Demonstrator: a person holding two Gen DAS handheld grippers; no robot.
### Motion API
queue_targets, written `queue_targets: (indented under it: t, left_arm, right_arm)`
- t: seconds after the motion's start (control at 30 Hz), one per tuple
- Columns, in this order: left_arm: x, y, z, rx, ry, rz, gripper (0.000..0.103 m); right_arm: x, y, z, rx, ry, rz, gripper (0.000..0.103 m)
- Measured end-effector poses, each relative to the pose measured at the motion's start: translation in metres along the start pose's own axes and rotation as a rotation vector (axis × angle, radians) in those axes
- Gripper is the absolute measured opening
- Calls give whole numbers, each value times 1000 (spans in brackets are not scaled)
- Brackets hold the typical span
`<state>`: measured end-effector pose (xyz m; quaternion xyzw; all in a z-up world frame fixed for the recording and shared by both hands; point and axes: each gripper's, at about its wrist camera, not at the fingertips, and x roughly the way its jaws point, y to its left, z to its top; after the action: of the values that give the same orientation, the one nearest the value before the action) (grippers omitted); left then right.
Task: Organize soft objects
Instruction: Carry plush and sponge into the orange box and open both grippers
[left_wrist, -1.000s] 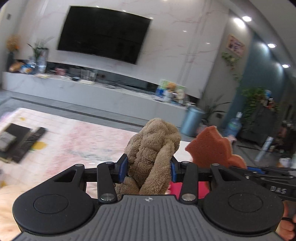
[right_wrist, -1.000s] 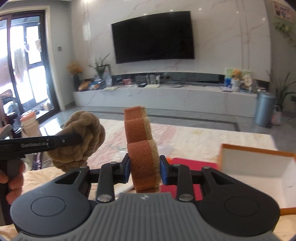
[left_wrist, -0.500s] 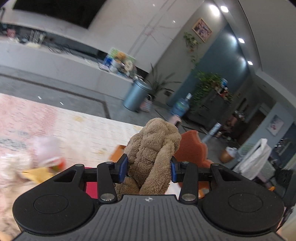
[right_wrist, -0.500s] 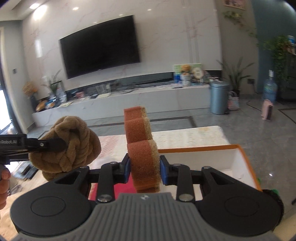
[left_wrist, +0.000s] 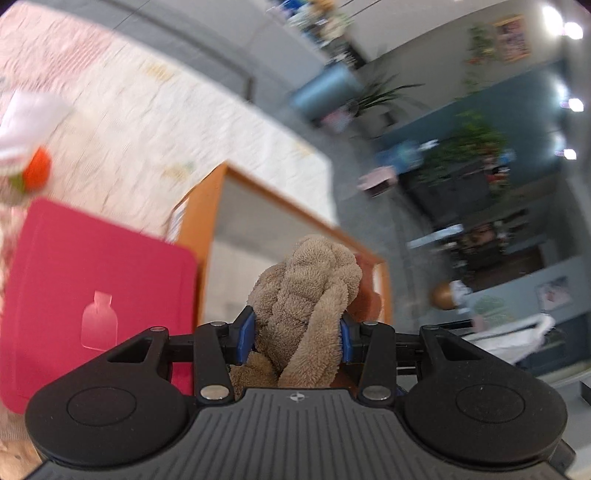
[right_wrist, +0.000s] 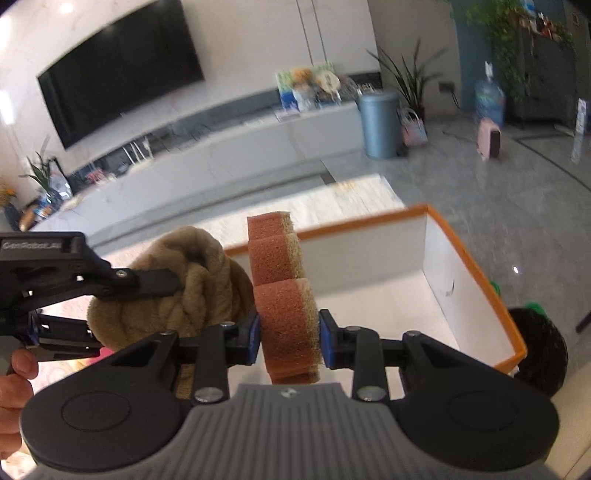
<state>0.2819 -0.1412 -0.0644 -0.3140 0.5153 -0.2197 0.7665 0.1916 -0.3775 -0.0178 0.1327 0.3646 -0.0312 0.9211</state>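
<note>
Currently, a tan knotted plush (left_wrist: 308, 295) is being held clamped in the left claw (left_wrist: 297, 334), above the orange-rimmed white box (left_wrist: 218, 214). A red board (left_wrist: 92, 266) bearing a pale bottle emblem is being shown by the left view only. An orange scalloped sponge (right_wrist: 284, 295) is being gripped in the right claw (right_wrist: 288, 341), above the same box (right_wrist: 476, 277); only here are the television (right_wrist: 122, 70) and blue bin (right_wrist: 378, 123) being shown. Blurred lettering on the left claw's arm is being left unread. No contents are being made out in the box.

Tan plush knot (left_wrist: 308, 291); rust-orange sponge (right_wrist: 282, 295) with a beige side; white box (right_wrist: 436, 254) with an orange rim; magenta mat (left_wrist: 92, 280).
</note>
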Motion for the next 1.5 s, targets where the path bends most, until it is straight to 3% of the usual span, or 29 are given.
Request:
queue_targets:
  t: [0.17, 0.33, 0.53, 0.9, 1.0, 1.1, 1.4, 1.5]
  left_arm:
    - [23, -7, -2, 3, 31, 105, 50]
    - [21, -5, -6, 23, 22, 140, 54]
    - [17, -7, -2, 50, 38, 138, 70]
    - [-12, -23, -5, 170, -45, 116, 72]
    - [-24, -22, -6, 191, -55, 119, 72]
    - [-35, -23, -9, 211, -71, 110, 72]
    - [-79, -26, -25, 302, -150, 80, 71]
    - [-96, -25, -32, 324, -176, 82, 71]
  right_arm:
    - [27, -1, -13, -10, 78, 4, 31]
    - [44, 6, -15, -51, 150, 9, 31]
    - [57, 14, -15, -93, 226, -15, 31]
    - [77, 28, -23, -131, 335, -49, 32]
    - [76, 33, -27, -146, 330, -82, 34]
    - [68, 38, -27, -168, 297, -127, 46]
    - [26, 54, -22, -243, 185, -220, 65]
    - [7, 60, -24, -262, 141, -219, 65]
